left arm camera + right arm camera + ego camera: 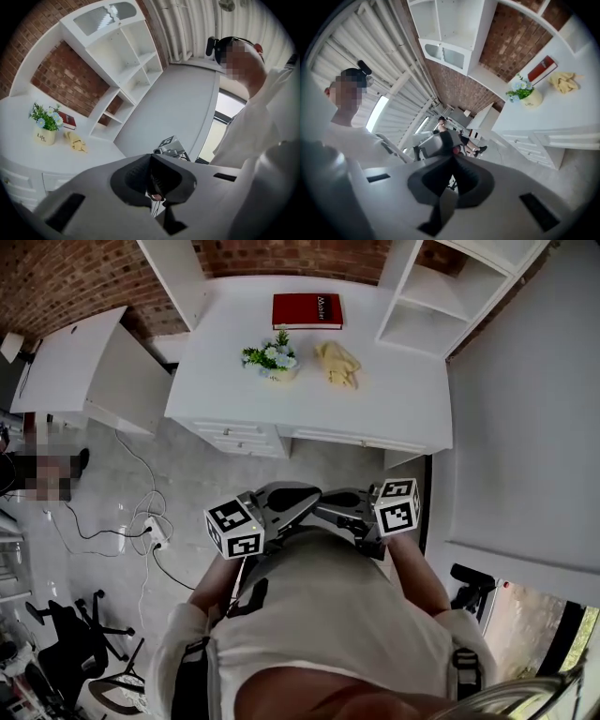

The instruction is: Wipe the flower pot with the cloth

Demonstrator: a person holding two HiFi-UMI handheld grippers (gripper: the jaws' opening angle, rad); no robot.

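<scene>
The small cream flower pot [273, 361] with green leaves and pale blooms stands on the white desk [394, 409]. The crumpled yellow cloth [338, 363] lies just right of it. Both also show in the left gripper view, pot [45, 132] and cloth [75, 141], and in the right gripper view, pot [530, 97] and cloth [565, 81]. My left gripper [298, 501] and right gripper [334, 506] are held close to the person's chest, far short of the desk, tips turned toward each other. Both are shut and hold nothing, left [152, 162], right [451, 158].
A red book [307, 310] lies at the desk's back. White shelves [441, 296] rise at the desk's right, a white side table [75, 362] stands at its left. Cables and a power strip [150, 531] lie on the floor, with an office chair [80, 634] at the lower left.
</scene>
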